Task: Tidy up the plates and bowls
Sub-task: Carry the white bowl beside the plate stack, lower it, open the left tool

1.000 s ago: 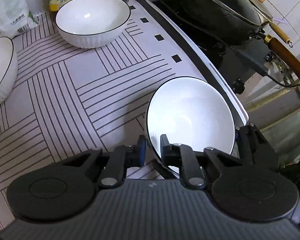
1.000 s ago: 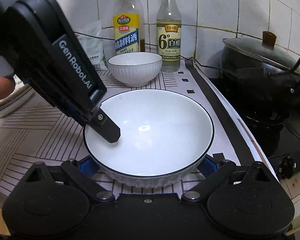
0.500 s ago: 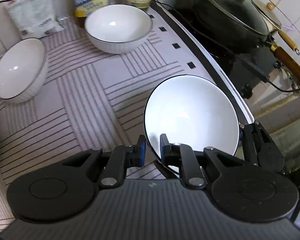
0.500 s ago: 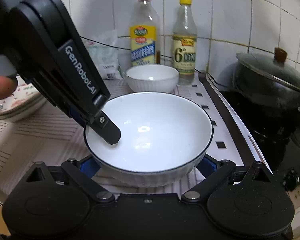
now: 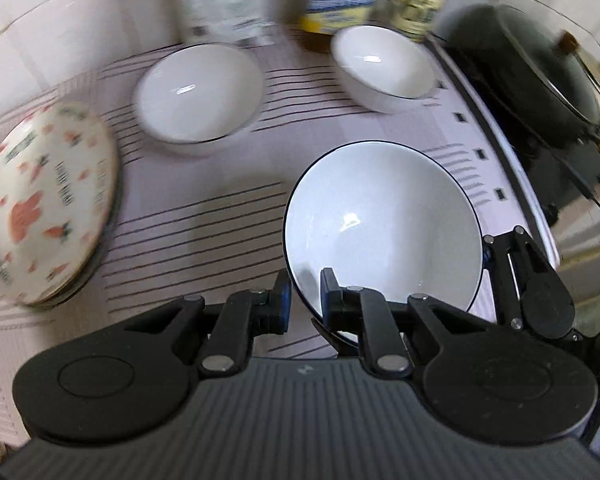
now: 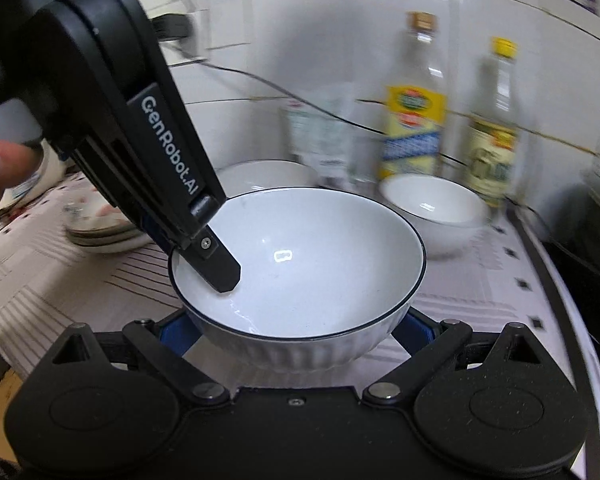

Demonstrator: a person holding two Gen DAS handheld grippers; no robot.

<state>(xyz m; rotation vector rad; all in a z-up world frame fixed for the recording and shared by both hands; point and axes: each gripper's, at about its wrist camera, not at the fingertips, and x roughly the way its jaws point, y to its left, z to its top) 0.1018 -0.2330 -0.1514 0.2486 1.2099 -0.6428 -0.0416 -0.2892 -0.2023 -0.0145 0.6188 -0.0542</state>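
A white bowl with a dark rim (image 5: 384, 232) (image 6: 300, 268) is held off the striped mat by both grippers. My left gripper (image 5: 304, 300) is shut on its near rim, one finger (image 6: 214, 264) inside the bowl. My right gripper (image 6: 296, 332) clasps the bowl's ribbed outside between its blue pads; it also shows in the left wrist view (image 5: 528, 280). Two more white bowls (image 5: 198, 96) (image 5: 384, 64) stand at the back. A stack of patterned plates (image 5: 40, 208) lies at the left.
Two bottles (image 6: 414, 108) (image 6: 492, 132) and a plastic bag (image 5: 220, 0) stand against the tiled wall. A black lidded wok (image 5: 532, 68) sits on the stove at the right. The counter edge runs along the right.
Both grippers have lifted the bowl and carried it left. The second bowl and the patterned plates have come into the left wrist view. The grips are unchanged.
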